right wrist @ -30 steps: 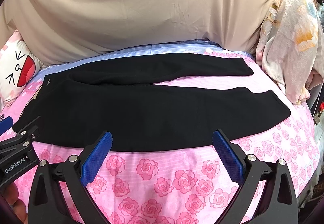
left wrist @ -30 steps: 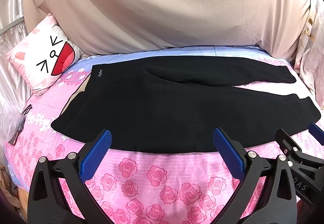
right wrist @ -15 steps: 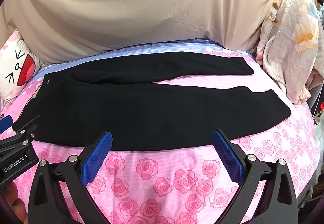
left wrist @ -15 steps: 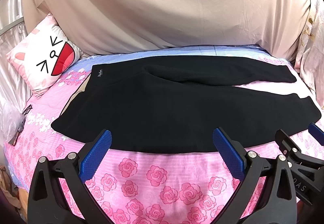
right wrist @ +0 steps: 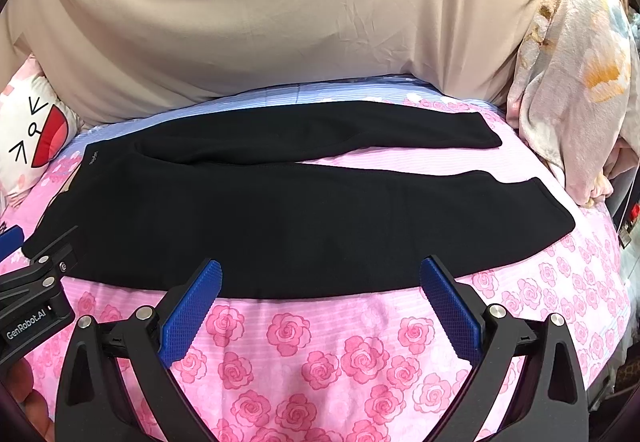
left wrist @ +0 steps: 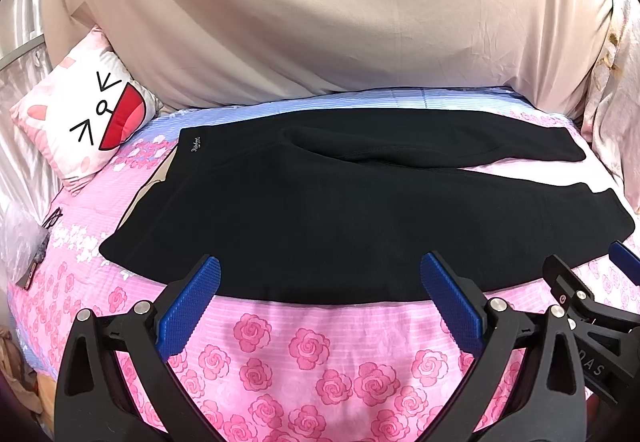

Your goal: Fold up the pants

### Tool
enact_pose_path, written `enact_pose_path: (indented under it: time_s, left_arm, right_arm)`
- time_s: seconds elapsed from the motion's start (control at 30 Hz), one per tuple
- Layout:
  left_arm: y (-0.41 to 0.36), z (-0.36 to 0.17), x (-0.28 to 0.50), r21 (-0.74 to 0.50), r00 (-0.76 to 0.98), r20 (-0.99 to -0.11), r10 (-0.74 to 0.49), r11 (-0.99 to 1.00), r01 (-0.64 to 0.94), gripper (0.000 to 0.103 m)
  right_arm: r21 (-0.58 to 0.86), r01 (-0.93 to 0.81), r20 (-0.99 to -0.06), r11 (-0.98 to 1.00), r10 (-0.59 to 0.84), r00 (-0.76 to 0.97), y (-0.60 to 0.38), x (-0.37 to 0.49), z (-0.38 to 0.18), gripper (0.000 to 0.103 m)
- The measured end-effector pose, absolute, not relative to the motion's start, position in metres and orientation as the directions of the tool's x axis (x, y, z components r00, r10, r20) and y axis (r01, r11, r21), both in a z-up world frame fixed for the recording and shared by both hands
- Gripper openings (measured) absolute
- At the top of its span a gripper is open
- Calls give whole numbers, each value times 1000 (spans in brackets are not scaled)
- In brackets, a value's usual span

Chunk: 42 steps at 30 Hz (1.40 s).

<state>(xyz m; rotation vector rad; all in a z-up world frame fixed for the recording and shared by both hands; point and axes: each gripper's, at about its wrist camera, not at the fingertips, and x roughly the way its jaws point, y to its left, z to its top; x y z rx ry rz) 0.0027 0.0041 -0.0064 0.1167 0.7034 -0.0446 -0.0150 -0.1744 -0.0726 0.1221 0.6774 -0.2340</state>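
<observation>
Black pants [left wrist: 320, 210] lie flat on the pink rose bedsheet [left wrist: 300, 354], waistband at the left, both legs running right, the far leg angled away from the near one. They also show in the right wrist view [right wrist: 304, 210]. My left gripper [left wrist: 320, 282] is open and empty, hovering over the near edge of the pants by the seat. My right gripper [right wrist: 320, 282] is open and empty over the near leg's front edge. Each gripper shows at the side of the other's view.
A cat-face pillow [left wrist: 92, 122] leans at the back left. A beige sheet [left wrist: 320, 14] hangs behind the bed. A floral blanket [right wrist: 576, 82] is heaped at the right. A plastic bag [left wrist: 20, 242] lies at the left bed edge.
</observation>
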Motion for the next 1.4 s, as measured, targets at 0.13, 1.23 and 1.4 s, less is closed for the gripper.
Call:
enact_pose_path:
  time_s: [0.13, 1.23, 1.4]
  left_arm:
    - [3, -7, 4, 94, 761, -649, 0, 992, 81, 98]
    - [-10, -24, 46, 126, 717, -697, 25, 988, 88, 98]
    - [0, -29, 74, 77, 654, -756, -17, 990, 114, 98]
  right_arm:
    - [32, 255, -635, 966, -177, 752, -174, -14, -73, 98]
    - [37, 258, -682, 966, -164, 712, -186, 22, -89, 98]
    - [53, 258, -692, 965, -151, 706, -230, 40, -88, 98]
